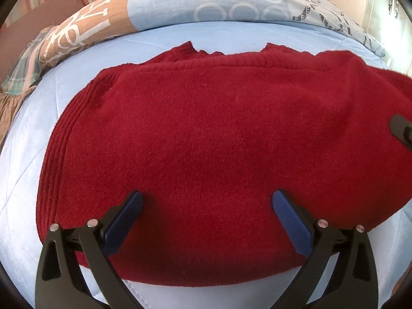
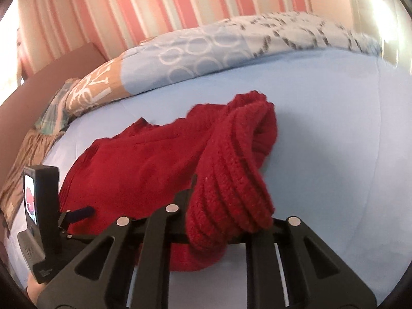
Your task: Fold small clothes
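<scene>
A red knitted sweater (image 1: 206, 128) lies spread on the light blue bed sheet (image 1: 23, 180). My left gripper (image 1: 208, 194) hovers over the sweater's near part, its blue pads (image 1: 126, 221) wide apart and open with only flat fabric beneath. In the right wrist view my right gripper (image 2: 219, 188) is shut on a ribbed edge (image 2: 231, 175) of the sweater, lifted off the bed and bunched over the fingers, which hides the tips. The rest of the sweater (image 2: 134, 170) trails down to the left. The right gripper's tip (image 1: 403, 128) shows at the left wrist view's right edge.
A patterned blue and tan duvet (image 1: 206, 2) lies along the far side of the bed against a pink striped wall (image 2: 154, 7). A brown headboard (image 2: 51, 77) stands at the left. The left gripper's body with its small screen (image 2: 38, 195) is low on the left.
</scene>
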### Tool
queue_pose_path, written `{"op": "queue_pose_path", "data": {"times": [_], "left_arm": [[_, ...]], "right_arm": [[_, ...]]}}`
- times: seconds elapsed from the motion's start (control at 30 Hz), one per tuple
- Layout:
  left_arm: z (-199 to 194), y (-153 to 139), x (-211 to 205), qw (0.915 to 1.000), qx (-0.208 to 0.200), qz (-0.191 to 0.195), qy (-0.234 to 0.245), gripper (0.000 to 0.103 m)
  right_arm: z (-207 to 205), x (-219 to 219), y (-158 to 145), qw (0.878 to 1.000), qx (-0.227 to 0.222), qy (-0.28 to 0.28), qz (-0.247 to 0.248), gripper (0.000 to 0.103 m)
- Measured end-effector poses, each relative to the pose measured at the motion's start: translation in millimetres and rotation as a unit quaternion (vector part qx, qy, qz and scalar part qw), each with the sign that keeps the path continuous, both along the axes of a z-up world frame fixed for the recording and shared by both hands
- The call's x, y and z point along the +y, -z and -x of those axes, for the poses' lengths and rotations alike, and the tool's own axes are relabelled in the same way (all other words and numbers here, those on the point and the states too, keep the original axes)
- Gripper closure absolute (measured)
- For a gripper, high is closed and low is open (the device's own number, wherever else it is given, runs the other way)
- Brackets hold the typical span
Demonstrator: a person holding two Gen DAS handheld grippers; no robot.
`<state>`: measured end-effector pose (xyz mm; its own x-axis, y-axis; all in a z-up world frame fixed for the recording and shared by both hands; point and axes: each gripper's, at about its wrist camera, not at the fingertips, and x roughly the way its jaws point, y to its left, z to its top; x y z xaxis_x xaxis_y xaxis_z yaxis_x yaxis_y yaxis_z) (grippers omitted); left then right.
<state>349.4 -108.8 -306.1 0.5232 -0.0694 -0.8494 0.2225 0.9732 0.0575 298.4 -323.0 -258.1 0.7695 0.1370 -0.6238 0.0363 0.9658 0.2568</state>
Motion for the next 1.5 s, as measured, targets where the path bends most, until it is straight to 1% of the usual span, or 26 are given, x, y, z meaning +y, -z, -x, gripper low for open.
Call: {"op": "queue_pose_path", "data": {"times": [0.1, 0.2, 0.3, 0.43, 0.47, 0.57, 0.67, 0.7, 0.73, 0.77, 0.87, 0.9, 0.93, 0.97, 1.0, 1.13, 1.2, 1.3, 1.37, 1.43, 1.47, 1.5], "left_arm": [[0.4, -4.9, 2.4, 1.0, 0.003, 0.004, 0.004, 0.002], [9.2, -26.1, 21.5, 0.9997, -0.017, 0.012, 0.012, 0.002], [13.0, -49.4, 62.7, 0.9991, -0.04, 0.016, 0.005, 0.002], [3.2, -64.6, 136.0, 0.9978, -0.044, 0.038, -0.031, 0.002], [2.0, -66.3, 149.0, 0.9975, -0.048, 0.034, -0.039, 0.002], [-4.0, -69.4, 198.1, 0.9953, -0.068, -0.003, -0.068, 0.002], [-10.4, -69.5, 245.7, 0.9926, -0.077, -0.014, -0.093, 0.002], [-11.6, -69.8, 258.9, 0.9914, -0.08, -0.017, -0.102, 0.002], [-12.3, -70.1, 276.1, 0.9899, -0.082, -0.017, -0.115, 0.002], [-11.5, -70.9, 288.2, 0.9887, -0.082, -0.014, -0.124, 0.002], [-6.2, -73.0, 317.0, 0.9852, -0.085, 0.007, -0.148, 0.002], [-3.2, -73.9, 321.7, 0.9846, -0.09, 0.012, -0.15, 0.002], [-2.9, -75.1, 322.7, 0.9847, -0.092, 0.014, -0.147, 0.002], [-1.5, -75.7, 323.4, 0.9852, -0.093, 0.013, -0.143, 0.002], [-2.2, -77.0, 321.8, 0.986, -0.094, 0.009, -0.137, 0.002], [-1.4, -81.6, 313.1, 0.9878, -0.113, -0.013, -0.107, 0.002], [-7.0, -83.5, 308.7, 0.9882, -0.115, -0.011, -0.101, 0.002], [-16.6, -83.7, 304.7, 0.9894, -0.108, 0.004, -0.097, 0.002], [-19.4, -83.9, 300.4, 0.9902, -0.105, 0.01, -0.092, 0.002], [-21.1, -84.3, 292.7, 0.9911, -0.106, 0.008, -0.08, 0.002], [-22.1, -84.2, 288.6, 0.9916, -0.105, 0.004, -0.075, 0.002], [-22.3, -84.4, 285.4, 0.992, -0.104, 0.001, -0.071, 0.002]], "right_arm": [[-8.0, 9.4, -3.8, 1.0, 0.001, -0.004, 0.014, 0.089], [-12.2, 22.3, -14.3, 0.999, -0.01, -0.012, 0.029, 0.089], [-18.9, 46.2, -22.2, 0.999, -0.018, -0.027, 0.042, 0.089], [-24.9, 83.7, -33.1, 0.998, -0.034, -0.045, 0.04, 0.089], [-24.8, 95.4, -37.2, 0.997, -0.041, -0.052, 0.036, 0.089], [-24.2, 131.0, -47.8, 0.995, -0.054, -0.075, 0.033, 0.09], [-23.2, 171.6, -53.0, 0.993, -0.058, -0.103, 0.028, 0.09], [-23.3, 184.9, -52.5, 0.992, -0.058, -0.111, 0.03, 0.09], [-25.8, 207.0, -47.7, 0.99, -0.05, -0.124, 0.043, 0.09], [-28.7, 219.6, -42.8, 0.989, -0.041, -0.129, 0.053, 0.09], [-37.4, 268.1, -7.6, 0.984, 0.012, -0.15, 0.098, 0.09], [-36.8, 280.6, 1.1, 0.98, 0.022, -0.156, 0.12, 0.09], [-32.8, 295.0, 10.2, 0.974, 0.027, -0.161, 0.157, 0.09], [-29.8, 303.4, 15.1, 0.969, 0.029, -0.163, 0.183, 0.09], [-27.6, 307.0, 16.5, 0.967, 0.032, -0.164, 0.194, 0.09], [-19.9, 322.6, 6.7, 0.952, 0.028, -0.174, 0.251, 0.09], [-21.3, 326.0, 12.1, 0.948, 0.04, -0.182, 0.259, 0.09], [-23.8, 335.1, 37.0, 0.936, 0.064, -0.192, 0.288, 0.09], [-22.7, 335.3, 40.2, 0.934, 0.063, -0.194, 0.294, 0.09], [-22.6, 332.6, 38.1, 0.933, 0.063, -0.193, 0.296, 0.089], [-23.2, 330.8, 36.0, 0.934, 0.064, -0.193, 0.295, 0.086], [-23.9, 329.0, 33.8, 0.935, 0.067, -0.193, 0.29, 0.078]]}}
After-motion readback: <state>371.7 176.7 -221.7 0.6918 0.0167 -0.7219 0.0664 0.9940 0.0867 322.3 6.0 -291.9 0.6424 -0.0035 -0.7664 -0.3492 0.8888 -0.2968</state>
